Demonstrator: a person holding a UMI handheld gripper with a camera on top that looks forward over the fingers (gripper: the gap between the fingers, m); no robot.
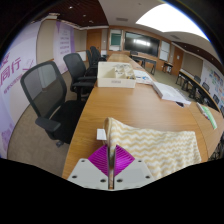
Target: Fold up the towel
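A beige towel (160, 148) with a white zigzag pattern lies on the near end of the long wooden table (135, 103). Its near left corner rises into my gripper (111, 160). The two magenta pads (99, 158) press together on that thin edge of cloth, so the gripper is shut on the towel. The rest of the towel spreads to the right, beyond the fingers, and seems to lie flat on the table.
A white box (116, 74) stands farther down the table. Papers and a book (170, 92) lie to its right. Black office chairs (48, 95) line the table's left side. The table's near edge runs just ahead of the fingers.
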